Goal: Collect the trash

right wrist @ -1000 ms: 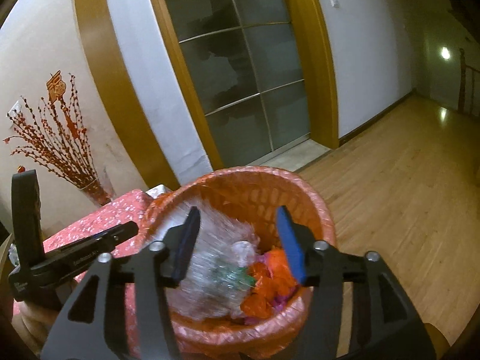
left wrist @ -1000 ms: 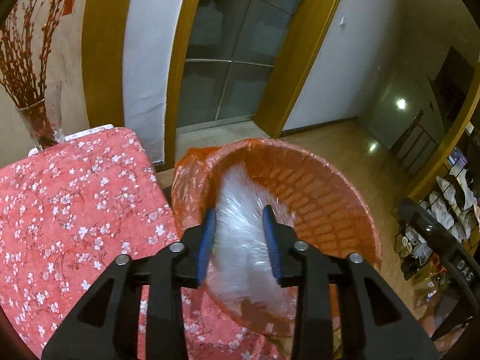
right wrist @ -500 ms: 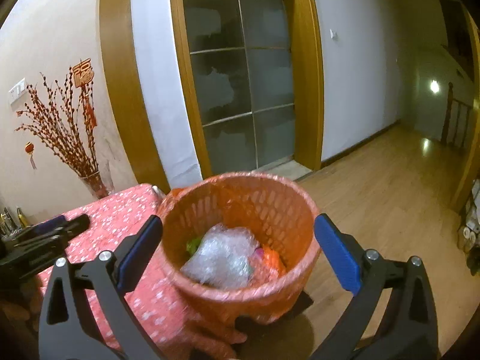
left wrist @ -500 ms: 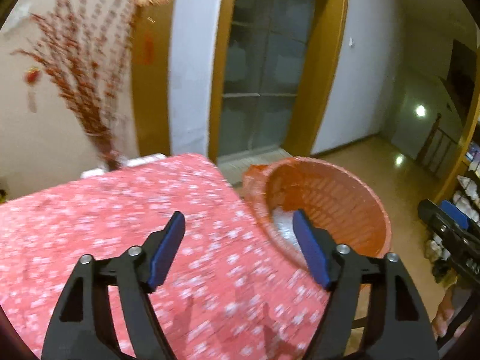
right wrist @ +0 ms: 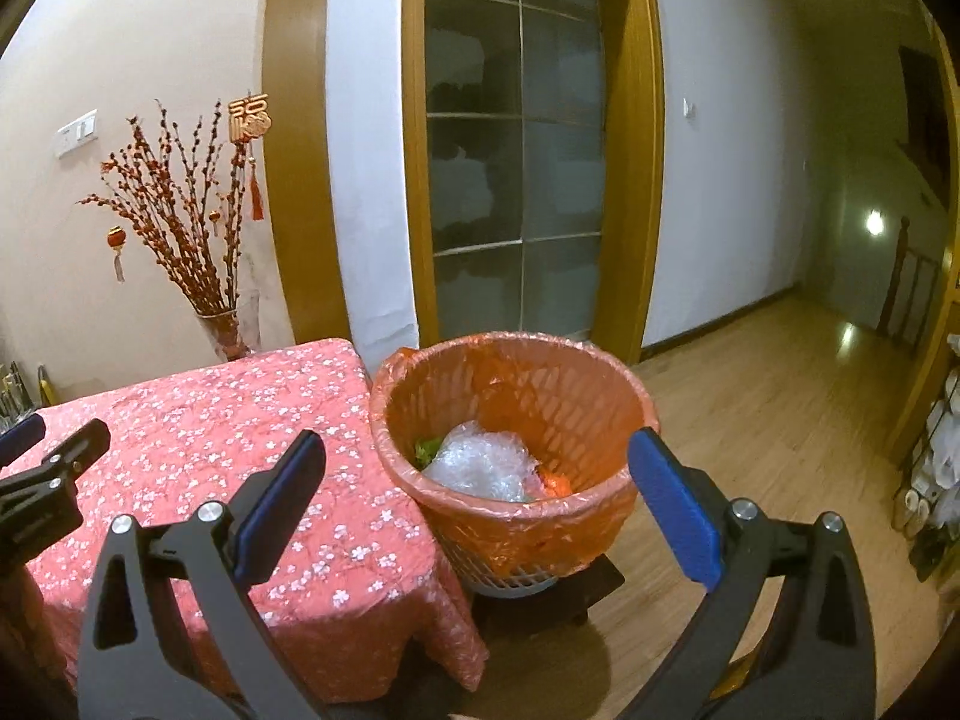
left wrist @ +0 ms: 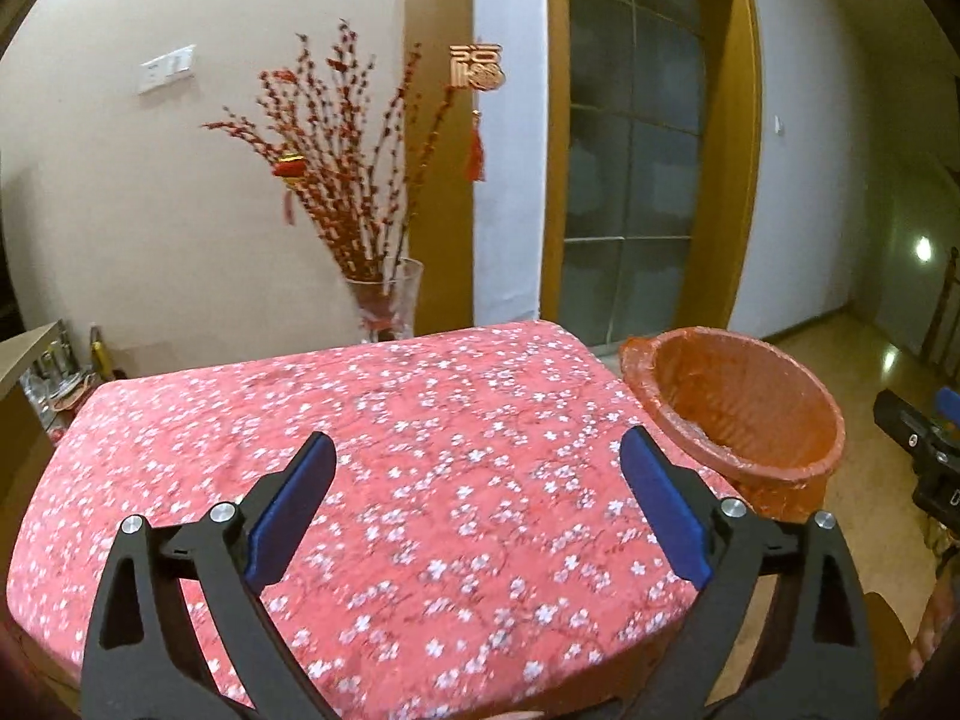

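Trash lay inside the bin (right wrist: 516, 420), a wad of clear plastic wrap (right wrist: 486, 468) on top of orange and green scraps. The bin stood just off the table's (left wrist: 420, 420) right edge, touching the cloth. The right gripper (right wrist: 474, 504) hung with its fingers spread wide and nothing between them, the bin straight ahead and below. The left gripper (left wrist: 474, 504) was likewise spread and empty over the flowered cloth, the bin off to its right. No loose trash showed on the cloth, so collecting looked close to done. Any further drop would fall to the right hand, the nearer one.
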{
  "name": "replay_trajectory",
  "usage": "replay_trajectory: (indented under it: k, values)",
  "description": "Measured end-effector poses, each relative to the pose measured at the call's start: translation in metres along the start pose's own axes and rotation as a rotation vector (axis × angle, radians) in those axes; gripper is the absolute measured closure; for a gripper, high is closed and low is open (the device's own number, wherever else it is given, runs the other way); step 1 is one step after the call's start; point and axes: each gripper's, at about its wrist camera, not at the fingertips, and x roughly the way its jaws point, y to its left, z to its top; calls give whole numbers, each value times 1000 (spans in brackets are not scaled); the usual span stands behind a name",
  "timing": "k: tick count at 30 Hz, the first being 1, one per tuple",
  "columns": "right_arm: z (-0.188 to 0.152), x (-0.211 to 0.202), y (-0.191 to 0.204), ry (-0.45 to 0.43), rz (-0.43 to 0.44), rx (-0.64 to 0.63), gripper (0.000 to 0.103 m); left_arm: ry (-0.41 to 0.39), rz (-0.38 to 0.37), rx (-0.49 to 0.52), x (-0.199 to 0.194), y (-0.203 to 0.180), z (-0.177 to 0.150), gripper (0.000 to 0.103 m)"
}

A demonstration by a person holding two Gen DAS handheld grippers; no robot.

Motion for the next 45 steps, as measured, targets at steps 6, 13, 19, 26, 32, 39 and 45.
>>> replay_trajectory:
  k: [6,13,19,26,32,39,45]
  values:
    - [-7,-17,8,-40,-31,-4,4,-6,12,-26,-15,7,-12,7]
    - [-13,-29,11,-66,-39,4,4,-39,22,-22,-30,5,-19,7]
    - [-18,-36,11,-70,-36,14,4,-61,23,-15,-40,-1,-21,7]
    - [-22,-41,10,-79,-45,15,4,-70,19,-10,-46,-5,-23,7]
    - [-21,-43,8,-84,-48,23,4,-81,15,-11,-50,-6,-23,7]
    - [-22,-43,9,-83,-45,22,4,-83,13,-9,-51,-8,-22,7]
    - [-21,-43,11,-77,-43,22,4,-80,19,-12,-51,-8,-22,7]
